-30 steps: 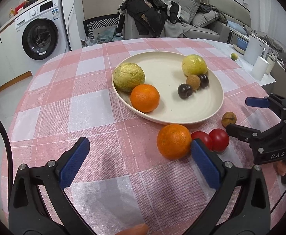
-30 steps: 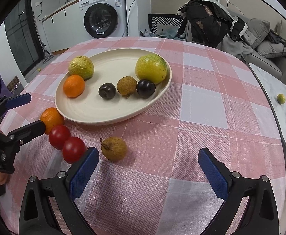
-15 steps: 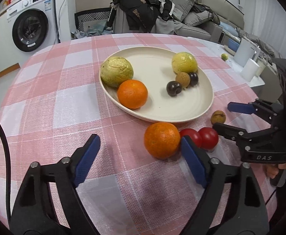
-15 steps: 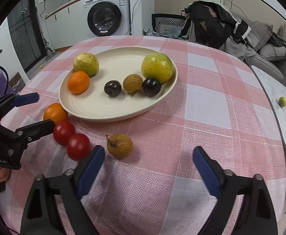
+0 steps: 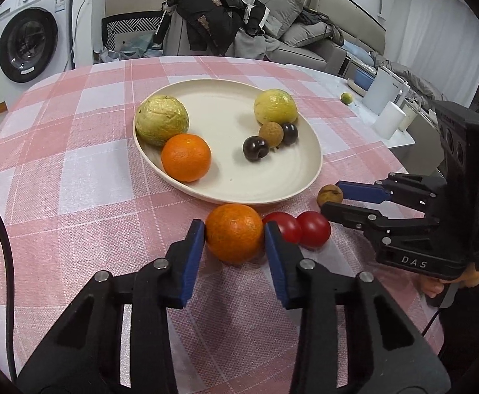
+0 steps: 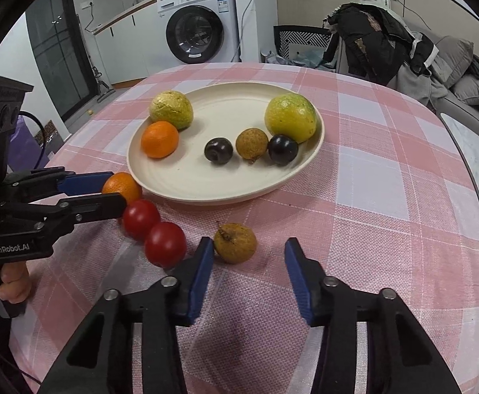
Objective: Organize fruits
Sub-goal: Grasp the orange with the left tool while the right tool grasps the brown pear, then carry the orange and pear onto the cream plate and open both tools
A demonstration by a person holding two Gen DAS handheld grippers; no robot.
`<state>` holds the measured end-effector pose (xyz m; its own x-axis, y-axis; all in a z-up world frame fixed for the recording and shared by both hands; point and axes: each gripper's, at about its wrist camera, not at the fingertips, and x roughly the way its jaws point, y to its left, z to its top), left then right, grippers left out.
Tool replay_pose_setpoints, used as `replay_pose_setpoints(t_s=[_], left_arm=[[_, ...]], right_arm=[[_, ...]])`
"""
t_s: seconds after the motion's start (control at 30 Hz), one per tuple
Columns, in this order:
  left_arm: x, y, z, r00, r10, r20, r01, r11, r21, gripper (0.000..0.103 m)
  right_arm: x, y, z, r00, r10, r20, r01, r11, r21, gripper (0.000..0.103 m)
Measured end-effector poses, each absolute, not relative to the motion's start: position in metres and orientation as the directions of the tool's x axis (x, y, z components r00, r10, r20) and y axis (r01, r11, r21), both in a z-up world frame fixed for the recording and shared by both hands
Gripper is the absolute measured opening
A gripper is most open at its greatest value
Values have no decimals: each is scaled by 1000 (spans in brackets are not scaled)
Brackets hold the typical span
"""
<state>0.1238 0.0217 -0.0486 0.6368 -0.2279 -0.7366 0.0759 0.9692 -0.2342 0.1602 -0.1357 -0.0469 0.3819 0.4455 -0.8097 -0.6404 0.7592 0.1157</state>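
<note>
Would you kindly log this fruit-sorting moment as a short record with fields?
plate: holds two green fruits, an orange, two dark plums and a brown longan
loose on cloth: orange, two tomatoes, brown longan
left tongs: closing, pads against the loose orange's sides
right tongs: closing, longan just ahead of the tips and nearer the left pad, not gripped
tablecloth: pink and white check
</note>
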Motion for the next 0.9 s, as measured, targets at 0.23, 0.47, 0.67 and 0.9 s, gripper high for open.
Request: replay_pose_setpoints(t_s=[0.23,0.47,0.67,0.9], left_arm=[[122,23,-47,643,-206,-738,70,975,-212,34],[117,22,-41,661,-192,-726,77,979,-189,34],[113,21,-33,675,-200,-710,90,978,-189,34],[107,20,-24,696,-211,-686,100,975,-199,34]], right_arm=[[157,-134,-45,376,468,-800,-661,740,124,27],[156,-136,-41,371,493,-787,-667,731,143,27],[156,-139,-36,386,502,-774,-662,735,147,27],[156,-144,-28,395,540,-743,-660,729,179,27]])
